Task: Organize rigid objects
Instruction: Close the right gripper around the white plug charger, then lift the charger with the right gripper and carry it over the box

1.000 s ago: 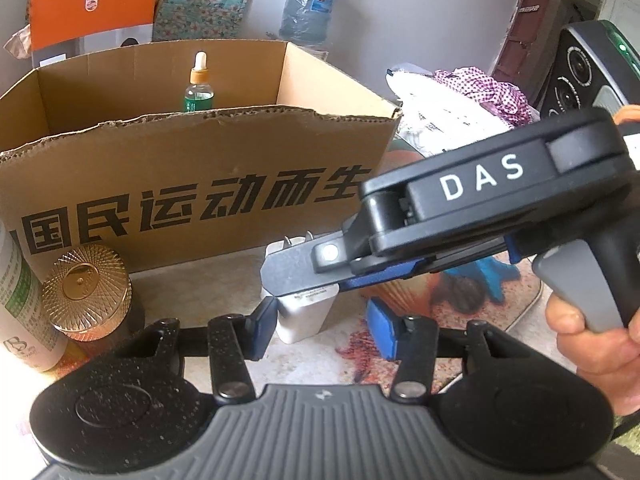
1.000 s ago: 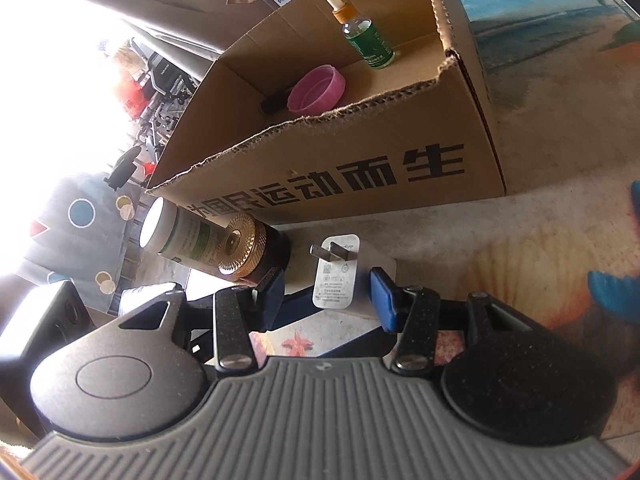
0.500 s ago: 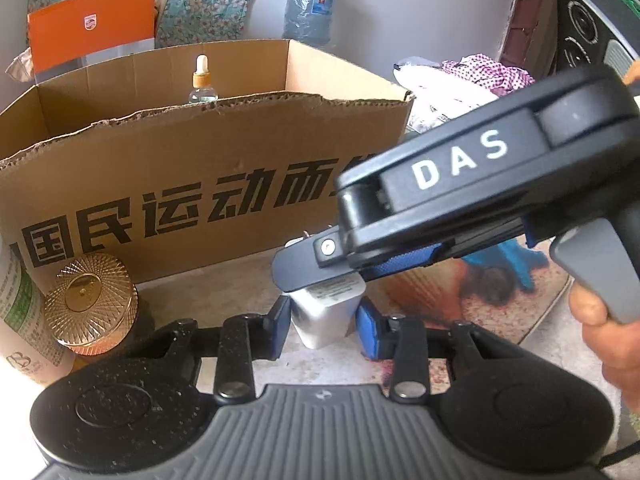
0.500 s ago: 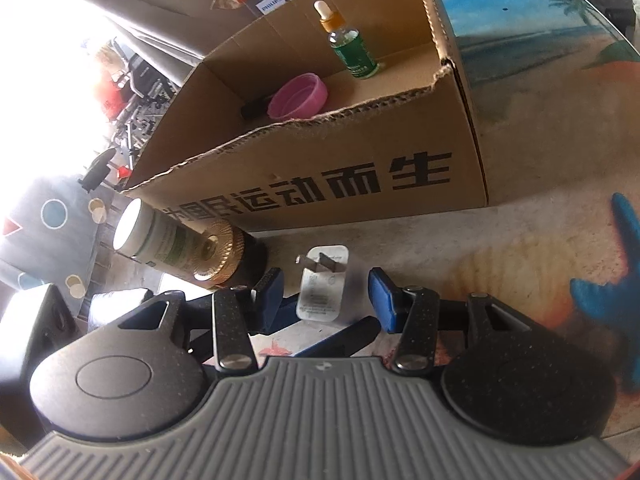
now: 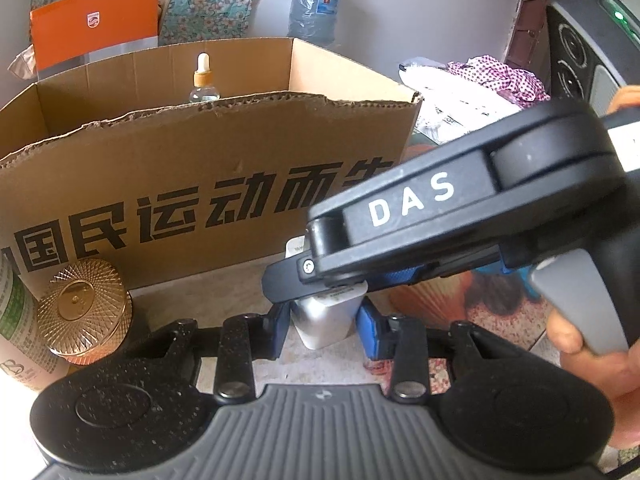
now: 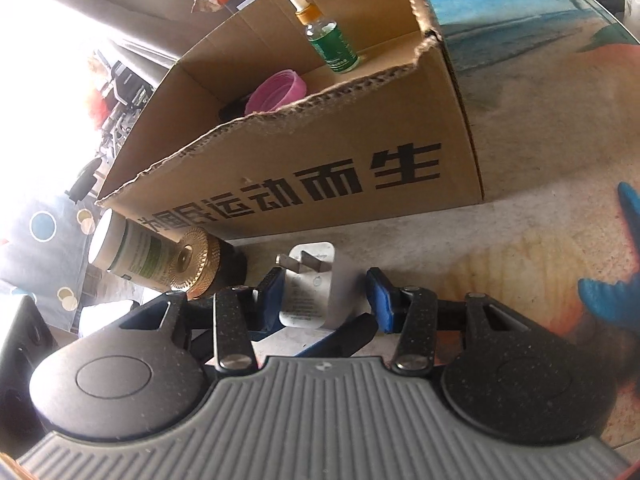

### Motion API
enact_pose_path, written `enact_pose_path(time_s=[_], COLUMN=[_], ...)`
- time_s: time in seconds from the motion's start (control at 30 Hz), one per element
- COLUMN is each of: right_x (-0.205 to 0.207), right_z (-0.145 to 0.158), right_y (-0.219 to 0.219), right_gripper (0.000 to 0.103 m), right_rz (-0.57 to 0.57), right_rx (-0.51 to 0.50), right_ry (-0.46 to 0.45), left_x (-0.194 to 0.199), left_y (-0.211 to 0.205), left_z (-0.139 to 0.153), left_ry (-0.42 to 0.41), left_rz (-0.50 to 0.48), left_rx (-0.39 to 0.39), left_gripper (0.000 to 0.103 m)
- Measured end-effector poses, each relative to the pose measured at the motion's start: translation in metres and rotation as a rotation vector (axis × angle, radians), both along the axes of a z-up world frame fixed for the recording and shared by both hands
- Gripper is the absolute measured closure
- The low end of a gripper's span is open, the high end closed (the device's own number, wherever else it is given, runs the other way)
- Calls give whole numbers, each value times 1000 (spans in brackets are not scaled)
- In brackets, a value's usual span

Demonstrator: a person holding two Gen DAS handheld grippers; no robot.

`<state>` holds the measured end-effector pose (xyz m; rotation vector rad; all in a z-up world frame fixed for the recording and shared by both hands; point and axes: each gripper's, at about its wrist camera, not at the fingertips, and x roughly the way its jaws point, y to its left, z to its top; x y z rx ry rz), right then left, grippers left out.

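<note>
Counting it out: one white charger plug [image 6: 310, 288] stands on the table just in front of one cardboard box [image 6: 320, 168], and both tools are on it at once. Left gripper [image 5: 325, 330] has its blue pads either side of the plug's body, spread apart, a sliver of daylight showing on each side, so nothing is clamped. Right gripper [image 6: 326, 294] comes in from the other side, its left pad against the plug's edge, its right pad standing clear — open too. From the left wrist view the right tool crosses over the plug's top, and its housing reads "DAS" in white letters.

Inside the box: one dropper bottle [image 6: 326, 38] with a green label, upright at the far wall, and one pink cap [image 6: 276, 92] lying near the middle. Bold black Chinese characters run across the box front.

Left of the plug, two more items: one jar with a gold faceted lid [image 5: 84, 310] and, touching it, one white bottle [image 6: 128, 246] with a green label, print too small to read.

Behind the box, one orange carton [image 5: 96, 20] bears the Philips shield.
</note>
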<state>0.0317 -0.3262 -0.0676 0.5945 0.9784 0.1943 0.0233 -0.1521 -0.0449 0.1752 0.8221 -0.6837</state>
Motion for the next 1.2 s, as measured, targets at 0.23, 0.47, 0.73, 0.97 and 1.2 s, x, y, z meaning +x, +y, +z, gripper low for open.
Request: enact_pose_path(time_s=[0.23,0.47,0.73,0.97,1.2], right_x=[-5,-10,-18,-26,-35], right_z=[2,7,20,37,75], right_y=[0,-1,2,7,15], right_gripper=[61,62,62,62,63], right_rz=[-8,-8,2,10,32], right_rx=[-17,-24,-38,-53,-80], right_ry=[-9,-18,-52,-98,-180], left_x=[-1,-5,-11,-22,-29], left_y=[-1,0,3,7,20], left_z=[1,6,19,37,78], left_ry=[4,-2,-29,-71,-161], left_rz=[-4,-8,-8,-3,16], left_rx=[1,-5,-14,-28,-60], left_gripper=[66,65,65,65,65])
